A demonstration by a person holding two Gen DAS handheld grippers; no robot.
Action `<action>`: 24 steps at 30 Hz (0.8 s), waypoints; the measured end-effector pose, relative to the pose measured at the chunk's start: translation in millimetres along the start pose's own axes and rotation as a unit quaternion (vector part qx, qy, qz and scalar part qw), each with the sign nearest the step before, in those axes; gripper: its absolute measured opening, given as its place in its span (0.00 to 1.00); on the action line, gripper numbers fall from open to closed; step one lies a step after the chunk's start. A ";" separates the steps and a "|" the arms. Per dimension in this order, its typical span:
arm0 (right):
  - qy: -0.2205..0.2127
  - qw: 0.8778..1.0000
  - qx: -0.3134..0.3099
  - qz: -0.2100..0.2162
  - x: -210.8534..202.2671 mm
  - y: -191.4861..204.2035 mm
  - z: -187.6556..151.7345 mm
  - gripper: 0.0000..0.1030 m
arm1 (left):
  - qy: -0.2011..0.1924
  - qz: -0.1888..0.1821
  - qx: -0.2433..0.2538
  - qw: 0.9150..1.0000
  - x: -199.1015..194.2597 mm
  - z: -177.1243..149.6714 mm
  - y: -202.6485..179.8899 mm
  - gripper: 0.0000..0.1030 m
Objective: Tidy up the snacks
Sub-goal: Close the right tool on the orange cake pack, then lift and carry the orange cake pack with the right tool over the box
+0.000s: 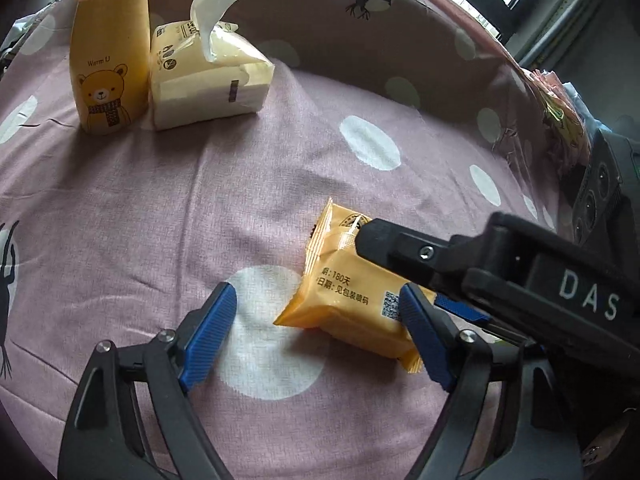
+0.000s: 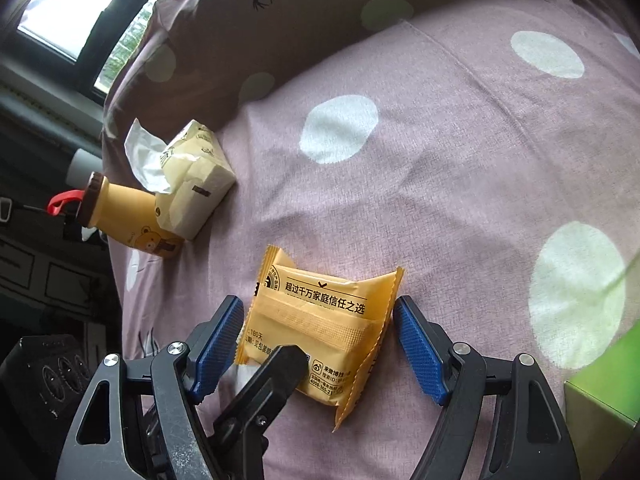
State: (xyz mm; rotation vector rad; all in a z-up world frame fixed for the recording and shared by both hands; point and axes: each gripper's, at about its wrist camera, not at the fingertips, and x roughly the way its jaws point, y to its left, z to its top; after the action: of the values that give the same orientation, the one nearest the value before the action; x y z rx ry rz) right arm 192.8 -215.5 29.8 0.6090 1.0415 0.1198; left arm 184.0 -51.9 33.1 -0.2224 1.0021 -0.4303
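An orange snack packet (image 1: 352, 300) lies flat on the pink dotted bedsheet (image 1: 280, 168). My left gripper (image 1: 316, 304) is open, its blue pads wide apart, with the packet's edge by its right pad. My right gripper (image 2: 320, 312) is open too, its jaws on either side of the same packet (image 2: 320, 320), apart from it. The right gripper's black body crosses the left wrist view over the packet's far end. A finger of the left gripper (image 2: 276, 372) lies over the packet's near edge in the right wrist view.
A yellow bear bottle (image 1: 108, 64) and a tissue pack (image 1: 208, 76) stand at the far left; both show in the right wrist view, bottle (image 2: 128, 216) and pack (image 2: 192, 184). A green box (image 2: 608, 380) sits at the right. A pillow (image 1: 400, 32) lies behind.
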 end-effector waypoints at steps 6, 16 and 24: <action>-0.009 1.000 -0.006 -0.019 0.2 -0.6 -2.7 0.56 | -0.010 -0.005 0.022 1.000 -8.4 -3.1 -11.2 0.45; -0.051 0.998 -0.003 0.035 -58.5 7.3 -24.1 0.48 | -0.048 0.007 0.072 0.996 -71.3 -15.4 -55.7 0.36; -0.101 0.993 -0.041 0.052 -129.8 27.0 -70.2 0.48 | -0.096 0.002 0.083 0.992 -136.7 -60.4 -78.3 0.36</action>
State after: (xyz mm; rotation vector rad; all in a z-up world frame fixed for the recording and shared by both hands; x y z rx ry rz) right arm 72.3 -212.4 119.1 0.5880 0.8058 0.1864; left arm 49.8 -59.9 135.1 -0.1098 0.7733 -0.4767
